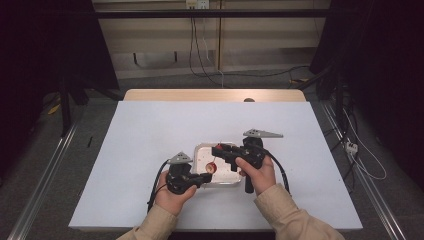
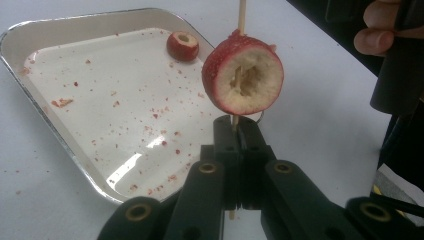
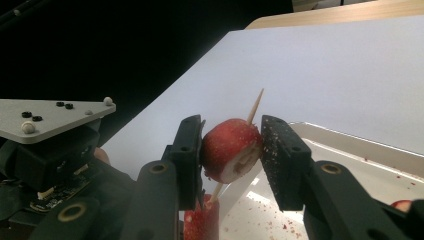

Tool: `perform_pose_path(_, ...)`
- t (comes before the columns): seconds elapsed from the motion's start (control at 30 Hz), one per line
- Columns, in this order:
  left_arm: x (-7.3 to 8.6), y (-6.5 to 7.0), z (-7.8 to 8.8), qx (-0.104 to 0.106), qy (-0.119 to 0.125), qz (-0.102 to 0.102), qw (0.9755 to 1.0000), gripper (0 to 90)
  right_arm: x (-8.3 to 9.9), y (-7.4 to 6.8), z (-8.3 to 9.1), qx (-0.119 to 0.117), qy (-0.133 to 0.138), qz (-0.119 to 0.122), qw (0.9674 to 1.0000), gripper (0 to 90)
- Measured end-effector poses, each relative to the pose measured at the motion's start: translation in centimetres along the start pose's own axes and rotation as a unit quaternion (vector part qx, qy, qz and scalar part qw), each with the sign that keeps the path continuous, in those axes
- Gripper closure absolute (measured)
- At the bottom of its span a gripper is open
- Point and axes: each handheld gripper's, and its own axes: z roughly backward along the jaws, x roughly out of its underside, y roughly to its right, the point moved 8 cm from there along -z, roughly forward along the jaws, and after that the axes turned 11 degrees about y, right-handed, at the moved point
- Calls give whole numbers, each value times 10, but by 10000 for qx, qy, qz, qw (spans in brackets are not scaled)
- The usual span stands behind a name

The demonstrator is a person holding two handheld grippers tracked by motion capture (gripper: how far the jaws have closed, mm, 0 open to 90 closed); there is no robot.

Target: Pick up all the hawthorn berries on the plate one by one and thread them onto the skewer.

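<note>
My left gripper (image 2: pixel 235 125) is shut on a thin wooden skewer (image 2: pixel 242 17) that stands upright over a metal tray (image 2: pixel 50 115). A cored red fruit (image 2: pixel 243 75) is threaded on the skewer just above the jaws. My right gripper (image 3: pixel 232 145) is shut on a second red fruit (image 3: pixel 231 149), and the skewer's tip (image 3: pixel 256 107) pokes out of its top. The first fruit (image 3: pixel 200 225) sits lower on the same stick. In the high view both grippers meet over the tray (image 1: pixel 200 149), left gripper (image 1: pixel 206 176) near, right gripper (image 1: pixel 220 149) behind.
One more cored red fruit (image 2: pixel 182 46) lies at the tray's far corner, among red crumbs on the tray floor. The tray sits on a white table top (image 1: pixel 150 130) with a wooden edge (image 1: pixel 215 95) at the back. Cables trail from both grippers.
</note>
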Motion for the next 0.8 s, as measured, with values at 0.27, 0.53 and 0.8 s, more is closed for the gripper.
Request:
perform_pose_path(0.27, -2, 0, -1, -18, 59, 12, 10000, 897, 5, -2, -3, -51, -57, -94, 9999, 619)
perform_pose_path(0.53, -2, -2, 0, -17, 19, 0, 10000, 896, 5, 0, -3, -74, -35, -78, 9999, 582)
perform_pose_path(0.8, -1, -9, 4, -87, 40, 101, 9999, 896, -7, 20, 4, 252, 157, 43, 9996, 328)
